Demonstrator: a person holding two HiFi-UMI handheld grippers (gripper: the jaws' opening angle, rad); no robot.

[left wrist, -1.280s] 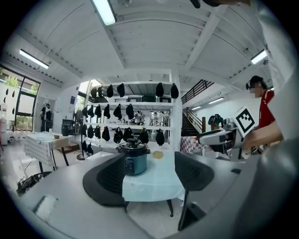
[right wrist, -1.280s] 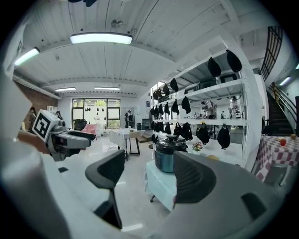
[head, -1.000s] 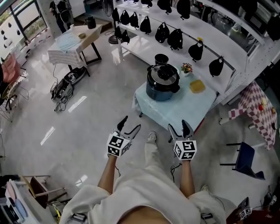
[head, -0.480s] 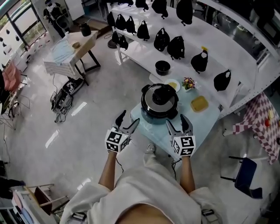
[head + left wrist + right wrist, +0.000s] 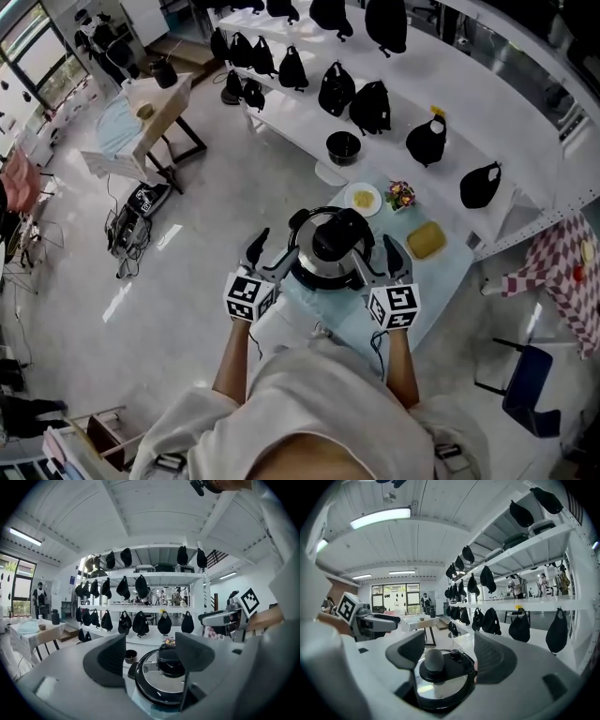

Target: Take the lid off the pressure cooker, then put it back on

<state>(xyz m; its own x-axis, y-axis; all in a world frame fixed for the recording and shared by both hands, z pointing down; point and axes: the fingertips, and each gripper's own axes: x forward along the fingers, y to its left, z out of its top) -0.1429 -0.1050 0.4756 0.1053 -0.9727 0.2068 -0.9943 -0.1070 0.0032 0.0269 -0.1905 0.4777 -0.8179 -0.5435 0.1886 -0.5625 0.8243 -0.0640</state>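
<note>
The pressure cooker point(image 5: 328, 249) stood at the near left corner of the blue-clothed table point(image 5: 441, 274), close to both edges. Bare floor lay open to the left, and white shelving point(image 5: 292, 117) ran along the far side. The left gripper point(image 5: 272, 251) and right gripper point(image 5: 377, 261) flanked the cooker, jaws spread, gripping nothing. Its shiny steel lid point(image 5: 432, 690) sat in place, with a black knob point(image 5: 434, 660) on top.

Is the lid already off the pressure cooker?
No, the lid sits in place on top of the pressure cooker.
</note>
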